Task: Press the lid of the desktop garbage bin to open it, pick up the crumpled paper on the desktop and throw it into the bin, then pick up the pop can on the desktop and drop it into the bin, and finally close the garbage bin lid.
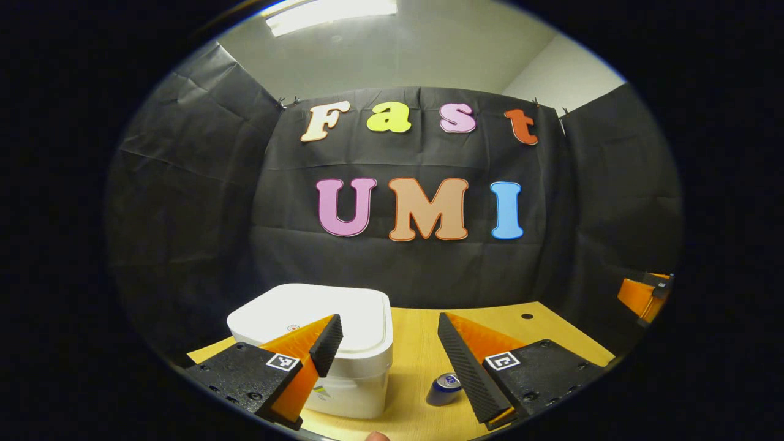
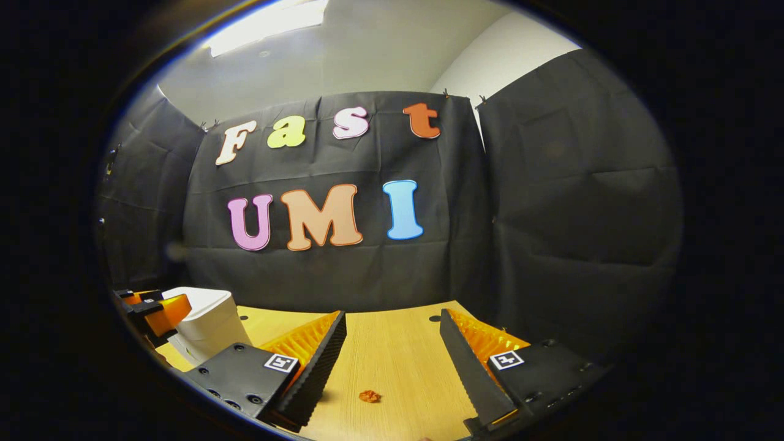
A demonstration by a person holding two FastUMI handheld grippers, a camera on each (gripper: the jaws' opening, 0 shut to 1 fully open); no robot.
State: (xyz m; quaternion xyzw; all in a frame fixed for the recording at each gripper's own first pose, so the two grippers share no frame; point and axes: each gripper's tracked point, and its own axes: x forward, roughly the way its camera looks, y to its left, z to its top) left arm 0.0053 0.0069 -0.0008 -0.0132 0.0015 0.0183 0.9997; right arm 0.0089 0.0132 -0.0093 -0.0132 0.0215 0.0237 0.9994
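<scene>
Start of task: bin (image 1: 318, 343) lid apparently down; paper (image 2: 369, 396) and can (image 1: 445, 388) lie on the desk (image 2: 392, 343). Left gripper (image 1: 389, 346) and right gripper (image 2: 392, 352) hover, jaws spread, empty.

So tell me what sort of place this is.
Probably a staged recording booth, not a home: black cloth hangs as walls around a bare wooden table holding just a white bin, a can and crumpled paper.

A glaring ceiling light (image 1: 331, 12) overhead leaves the booth dim, with fisheye bending toward the edges.
</scene>
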